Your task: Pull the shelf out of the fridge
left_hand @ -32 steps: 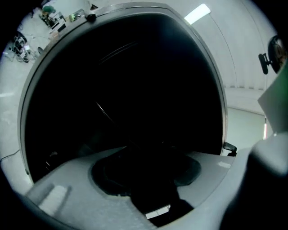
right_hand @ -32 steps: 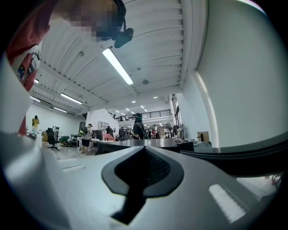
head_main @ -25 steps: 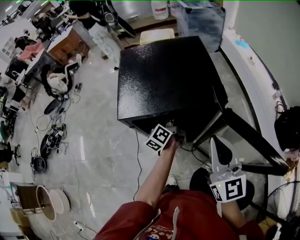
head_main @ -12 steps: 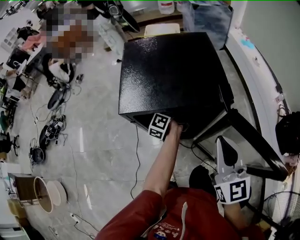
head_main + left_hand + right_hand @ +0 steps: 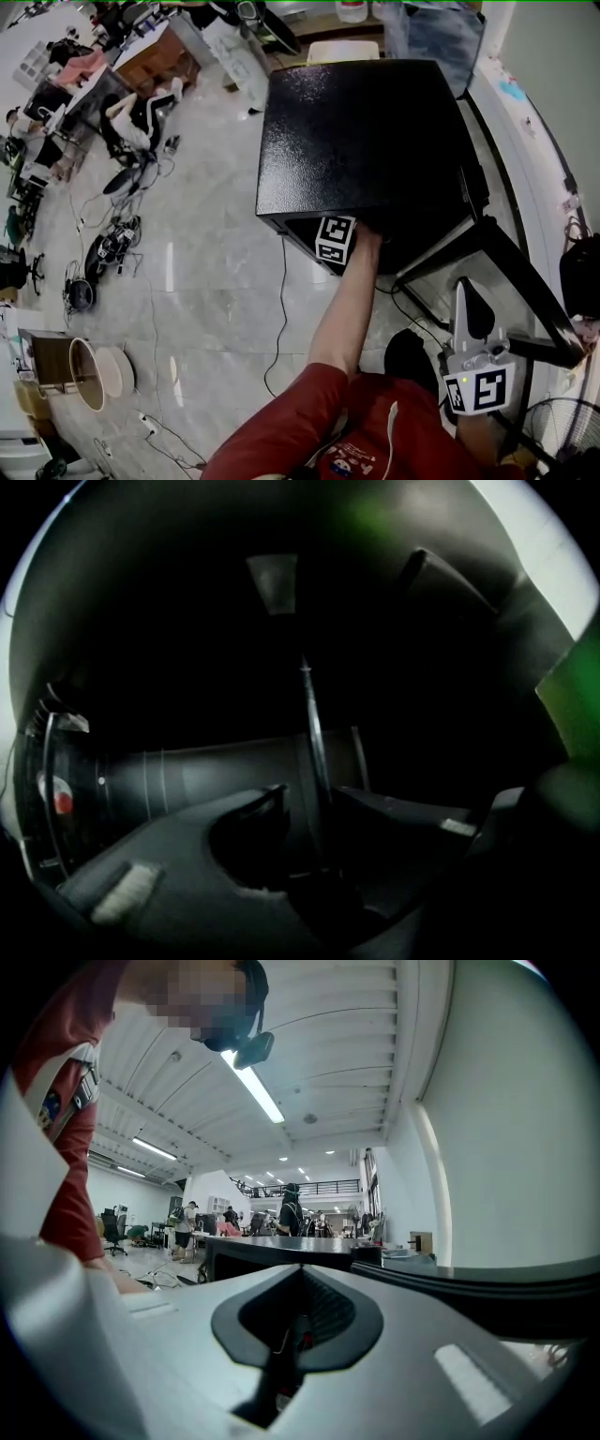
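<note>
A small black fridge [image 5: 366, 131] stands on the floor with its door [image 5: 511, 277] swung open to the right. My left gripper reaches into the fridge's open front; in the head view only its marker cube [image 5: 337, 240] shows, the jaws hidden inside. In the left gripper view the left gripper [image 5: 307, 799] is in the dark interior, and the thin shelf edge [image 5: 314, 728] runs between its jaws. The jaws are closing, with a gap still showing beside the edge. My right gripper [image 5: 466, 292] is shut and empty, pointing up beside the door, away from the fridge opening.
Cables [image 5: 108, 248] and power strips lie on the marble floor to the left. A round bin [image 5: 89, 375] sits at lower left. Desks and chairs [image 5: 141, 103] stand at the far left, and a fan [image 5: 553, 436] at lower right. A cord [image 5: 278, 309] trails under the fridge.
My left arm has pushed further into the fridge, so the gripper's jaws have gone out of sight in the head view. The right gripper has stayed low beside the door.
</note>
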Demonstrator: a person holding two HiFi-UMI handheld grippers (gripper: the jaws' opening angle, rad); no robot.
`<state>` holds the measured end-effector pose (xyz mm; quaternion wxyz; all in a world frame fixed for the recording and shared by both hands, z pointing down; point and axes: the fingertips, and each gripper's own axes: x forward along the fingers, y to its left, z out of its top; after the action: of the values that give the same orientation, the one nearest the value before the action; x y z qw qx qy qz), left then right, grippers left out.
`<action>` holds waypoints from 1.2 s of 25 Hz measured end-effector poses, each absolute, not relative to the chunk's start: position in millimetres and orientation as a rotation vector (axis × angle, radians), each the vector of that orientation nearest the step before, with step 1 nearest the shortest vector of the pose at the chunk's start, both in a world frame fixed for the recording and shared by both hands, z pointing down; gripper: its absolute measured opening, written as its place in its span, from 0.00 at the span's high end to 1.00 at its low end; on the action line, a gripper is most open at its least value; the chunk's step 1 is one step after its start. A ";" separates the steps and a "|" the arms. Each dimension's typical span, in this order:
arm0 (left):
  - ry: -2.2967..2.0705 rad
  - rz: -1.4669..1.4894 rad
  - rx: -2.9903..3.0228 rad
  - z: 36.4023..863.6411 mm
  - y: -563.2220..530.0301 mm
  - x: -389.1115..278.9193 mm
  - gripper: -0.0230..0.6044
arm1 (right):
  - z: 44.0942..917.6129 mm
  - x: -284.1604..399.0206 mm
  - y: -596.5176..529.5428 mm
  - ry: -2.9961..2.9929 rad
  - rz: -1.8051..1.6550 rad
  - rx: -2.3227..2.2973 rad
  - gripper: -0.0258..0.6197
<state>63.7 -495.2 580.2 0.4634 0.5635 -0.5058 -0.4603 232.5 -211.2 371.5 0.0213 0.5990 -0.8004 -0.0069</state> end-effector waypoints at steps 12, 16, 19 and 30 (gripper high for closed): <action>-1.274 -1.166 1.380 571.7 -500.7 60.0 0.92 | 377.3 229.8 -205.1 -2.469 -0.016 1.834 0.96; -1.264 -1.195 1.337 573.1 -494.3 58.0 0.93 | 376.1 225.5 -205.2 -2.477 -0.023 1.828 0.96; -1.256 -1.224 1.306 571.4 -483.2 57.7 0.94 | 374.8 223.1 -205.0 -2.487 -0.028 1.822 0.96; -1.230 -1.255 1.256 574.5 -446.0 54.5 0.95 | 376.0 214.9 -200.8 -2.503 -0.027 1.815 0.96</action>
<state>54.5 -446.0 574.5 0.4714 0.5128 -0.5023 -0.5123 214.9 -200.8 376.0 0.0249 0.5870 -0.8092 -0.0086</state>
